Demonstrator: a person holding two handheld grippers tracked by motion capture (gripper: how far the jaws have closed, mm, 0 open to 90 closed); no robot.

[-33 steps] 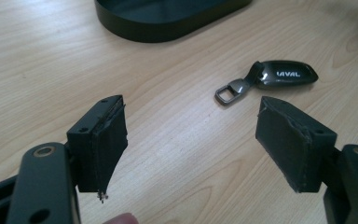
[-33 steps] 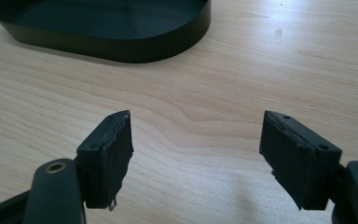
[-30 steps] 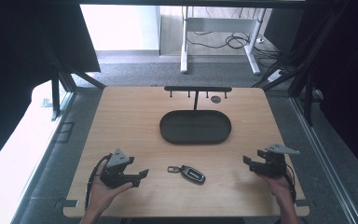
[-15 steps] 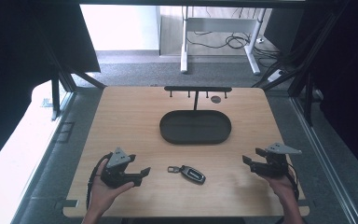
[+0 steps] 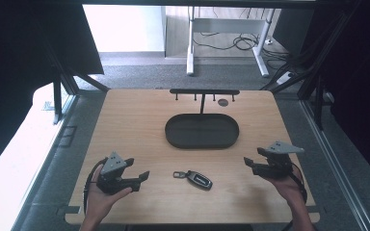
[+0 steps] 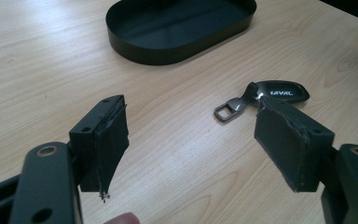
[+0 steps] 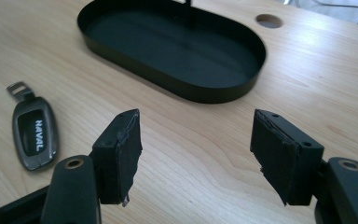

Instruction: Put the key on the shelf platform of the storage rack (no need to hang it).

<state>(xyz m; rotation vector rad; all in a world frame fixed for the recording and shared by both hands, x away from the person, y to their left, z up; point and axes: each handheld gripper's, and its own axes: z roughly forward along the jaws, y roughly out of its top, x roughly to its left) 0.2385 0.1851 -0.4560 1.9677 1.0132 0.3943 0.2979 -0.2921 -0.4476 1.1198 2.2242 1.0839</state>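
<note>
The right hand-held gripper [image 5: 251,163], lower right of the frame, has just been closing partway with nothing between its jaws; the left hand-held gripper [image 5: 138,174] is held apart, empty. The car key [image 5: 194,178] lies untouched on the tabletop [image 5: 139,115] at lower centre, below the tray [image 5: 173,139], so pickup is judged not yet begun.

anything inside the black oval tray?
The black oval tray has only its bare dark floor inside. A thin stand post rises at its far rim, whose base the rim hides. The key fob lies outside.
</note>
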